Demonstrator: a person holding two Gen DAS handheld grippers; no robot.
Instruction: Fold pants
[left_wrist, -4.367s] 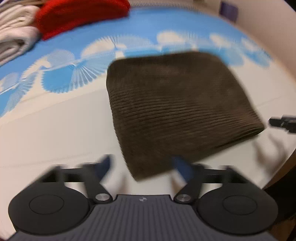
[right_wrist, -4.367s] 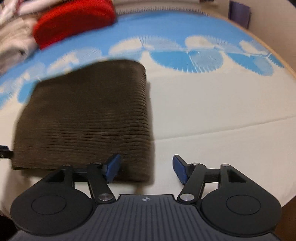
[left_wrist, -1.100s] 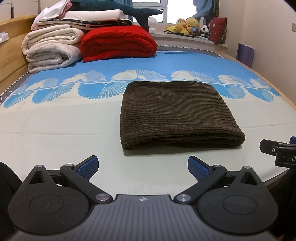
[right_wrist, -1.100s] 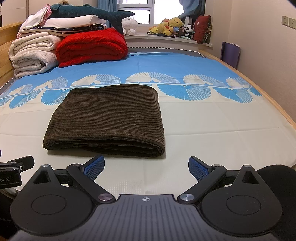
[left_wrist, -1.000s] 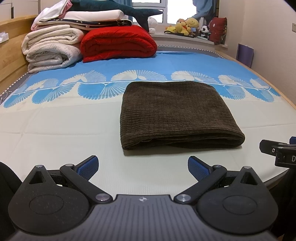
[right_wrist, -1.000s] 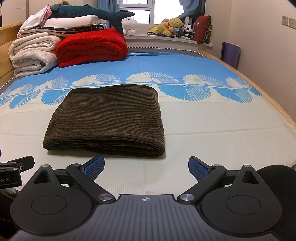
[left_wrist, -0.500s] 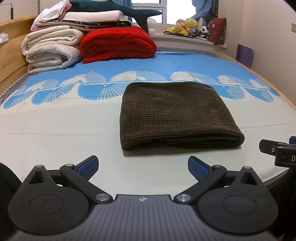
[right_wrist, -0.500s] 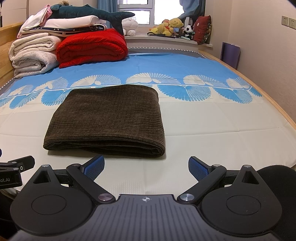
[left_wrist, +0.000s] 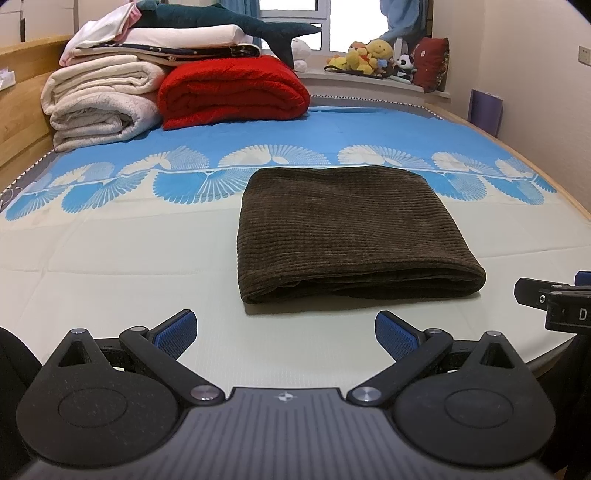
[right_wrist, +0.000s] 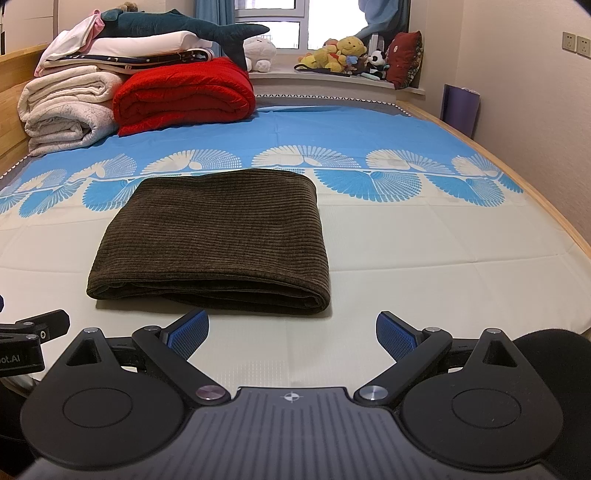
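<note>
Pants (left_wrist: 351, 229) look fully folded: a compact brown corduroy stack on the bed (left_wrist: 110, 258), long axis left-right, fold edge on the near side. Left gripper (left_wrist: 283, 334) has jaws wide apart, empty, pants ahead and slightly right. Right gripper (right_wrist: 291, 332) likewise spread and empty, pants ahead-left. Neither touches; both about equally near
</note>
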